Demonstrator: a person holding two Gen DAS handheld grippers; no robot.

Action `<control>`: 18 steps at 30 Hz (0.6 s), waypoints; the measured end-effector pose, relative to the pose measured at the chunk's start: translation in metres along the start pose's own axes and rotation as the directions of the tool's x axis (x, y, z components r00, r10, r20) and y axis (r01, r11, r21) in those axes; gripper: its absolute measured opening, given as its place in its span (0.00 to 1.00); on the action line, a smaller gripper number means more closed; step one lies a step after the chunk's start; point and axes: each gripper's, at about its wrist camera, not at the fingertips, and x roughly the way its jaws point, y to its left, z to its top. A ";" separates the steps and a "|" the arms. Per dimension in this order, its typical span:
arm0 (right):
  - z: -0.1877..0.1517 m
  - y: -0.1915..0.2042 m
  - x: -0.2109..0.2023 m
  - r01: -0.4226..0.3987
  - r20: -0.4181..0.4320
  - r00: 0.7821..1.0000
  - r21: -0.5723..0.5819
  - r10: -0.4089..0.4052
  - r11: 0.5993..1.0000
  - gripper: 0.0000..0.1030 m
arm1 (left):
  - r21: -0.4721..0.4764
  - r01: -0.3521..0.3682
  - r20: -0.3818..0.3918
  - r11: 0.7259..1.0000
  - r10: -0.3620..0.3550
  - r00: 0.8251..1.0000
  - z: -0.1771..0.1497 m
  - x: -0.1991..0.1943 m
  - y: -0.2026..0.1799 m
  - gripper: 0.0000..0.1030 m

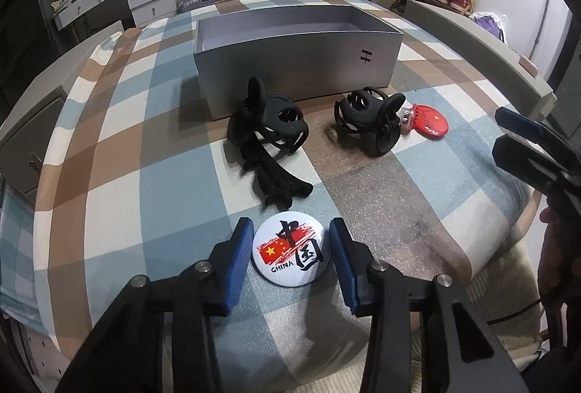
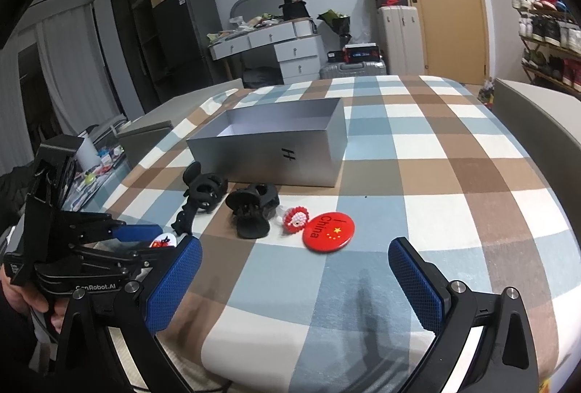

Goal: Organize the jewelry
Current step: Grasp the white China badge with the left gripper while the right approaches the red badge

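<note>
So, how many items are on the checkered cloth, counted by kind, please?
Round badges: 2, white badge and red badge
Black hair claws: 2, left claw and right claw
Small red and white beaded piece: 1
Open grey box: 1
Total: 6

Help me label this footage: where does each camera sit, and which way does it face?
Left wrist: on the left claw, angled down at the round white China badge between its blue pads; the right claw shows at the right edge.
Right wrist: on the right claw, open, facing across the checked tablecloth; the left claw and a hand show at left.
Shared: open grey box, black hair clips, round red China badge.
</note>
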 end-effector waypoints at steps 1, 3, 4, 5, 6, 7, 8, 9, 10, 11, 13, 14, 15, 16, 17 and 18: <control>0.000 -0.001 0.000 -0.001 0.000 1.000 0.003 0.001 1.000 1.00 | -0.001 0.001 0.000 1.000 -0.001 1.000 0.000 0.000 0.000 0.36; 0.000 -0.002 -0.001 -0.008 0.000 1.000 0.008 0.008 1.000 1.00 | -0.006 0.005 0.001 1.000 -0.005 1.000 0.000 0.000 0.002 0.36; 0.000 -0.003 -0.001 -0.010 -0.001 1.000 0.008 0.010 1.000 1.00 | -0.012 0.009 0.001 1.000 -0.009 1.000 0.001 0.000 0.002 0.36; 0.000 -0.002 -0.001 -0.011 -0.002 1.000 0.007 0.011 1.000 1.00 | -0.018 0.011 0.002 1.000 -0.011 1.000 0.001 0.000 0.003 0.36; 0.000 -0.003 0.000 -0.013 -0.005 1.000 0.005 0.013 1.000 1.00 | -0.028 0.013 0.008 1.000 -0.013 1.000 0.001 -0.001 0.005 0.36; 0.000 -0.004 0.001 -0.014 -0.008 1.000 0.002 0.014 1.000 1.00 | -0.036 0.015 0.013 0.999 -0.015 1.000 0.002 -0.003 0.006 0.36; 0.001 -0.005 0.002 -0.013 -0.011 1.000 -0.001 0.013 1.000 1.00 | -0.042 0.017 0.018 0.999 -0.016 1.000 0.002 -0.004 0.007 0.36; 0.002 -0.006 0.003 -0.011 -0.013 1.000 -0.005 0.011 1.000 1.00 | -0.048 0.017 0.023 0.999 -0.016 1.000 0.003 -0.005 0.008 0.36; 0.002 -0.008 0.004 -0.009 -0.015 1.000 -0.008 0.009 1.000 1.00 | -0.054 0.018 0.030 0.998 -0.017 0.999 0.003 -0.007 0.010 0.36; 0.003 -0.009 0.006 -0.005 -0.018 1.000 -0.009 0.005 1.000 1.00 | -0.060 0.021 0.037 0.998 -0.019 0.999 0.004 -0.009 0.011 0.36; 0.006 -0.013 0.013 -0.015 -0.038 0.999 -0.008 0.014 1.000 1.00 | -0.066 0.021 0.045 0.998 -0.018 0.999 0.005 -0.011 0.013 0.36; 0.008 -0.014 0.016 -0.017 -0.050 0.999 -0.012 0.016 1.000 1.00 | -0.071 0.024 0.050 0.997 -0.020 0.999 0.005 -0.012 0.014 0.36; 0.008 -0.015 0.019 -0.015 -0.060 0.998 -0.018 0.014 1.000 1.00 | -0.072 0.026 0.052 0.997 -0.022 0.998 0.005 -0.013 0.015 0.36; 0.009 -0.015 0.024 -0.009 -0.076 0.997 -0.031 0.007 0.999 0.98 | -0.073 0.027 0.053 0.997 -0.023 0.998 0.005 -0.013 0.015 0.36; 0.010 -0.015 0.029 -0.010 -0.089 0.996 -0.045 0.006 0.999 0.95 | -0.077 0.026 0.057 0.997 -0.022 0.998 0.004 -0.014 0.016 0.36; 0.010 -0.015 0.032 -0.011 -0.099 0.995 -0.051 0.006 0.999 0.94 | -0.078 0.029 0.056 0.997 -0.024 0.998 0.004 -0.014 0.017 0.36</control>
